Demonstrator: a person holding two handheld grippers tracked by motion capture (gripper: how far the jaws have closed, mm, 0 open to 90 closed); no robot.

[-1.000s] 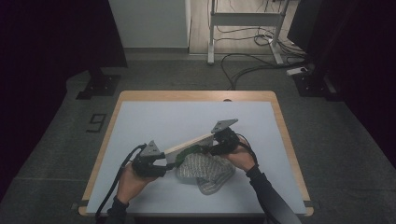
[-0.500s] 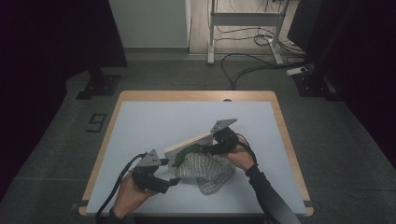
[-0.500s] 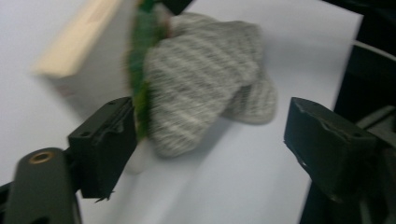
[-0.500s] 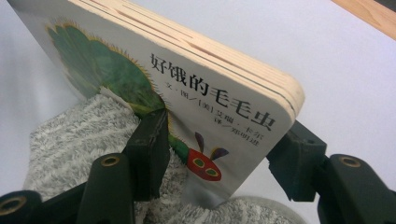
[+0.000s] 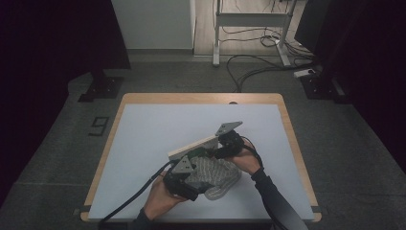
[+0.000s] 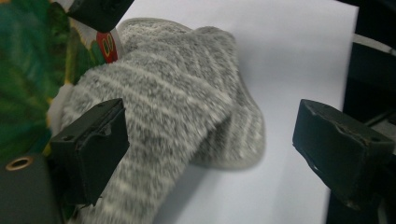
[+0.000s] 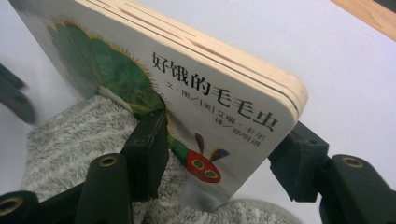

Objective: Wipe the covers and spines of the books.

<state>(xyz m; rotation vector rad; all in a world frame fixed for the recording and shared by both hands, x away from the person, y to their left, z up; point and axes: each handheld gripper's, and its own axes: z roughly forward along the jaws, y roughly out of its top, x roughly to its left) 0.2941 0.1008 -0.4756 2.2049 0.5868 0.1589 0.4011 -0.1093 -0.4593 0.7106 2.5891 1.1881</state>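
The board book [image 7: 205,107] is pinched on edge by the right gripper [image 7: 219,168]. At its 7 o'clock, the left gripper [image 6: 210,144] has just been spreading its jaws, beside the grey sock [image 6: 177,116].

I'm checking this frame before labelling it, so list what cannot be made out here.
- Book's far end: cut off by the right gripper view's top-left edge.
- Grey slipper's near end: blurred, cut off at the left gripper view's bottom edge.
- Slipper's underside where it meets the book: hidden by the right claw.
- Left claw tips: hidden under its grey plate in the high view.
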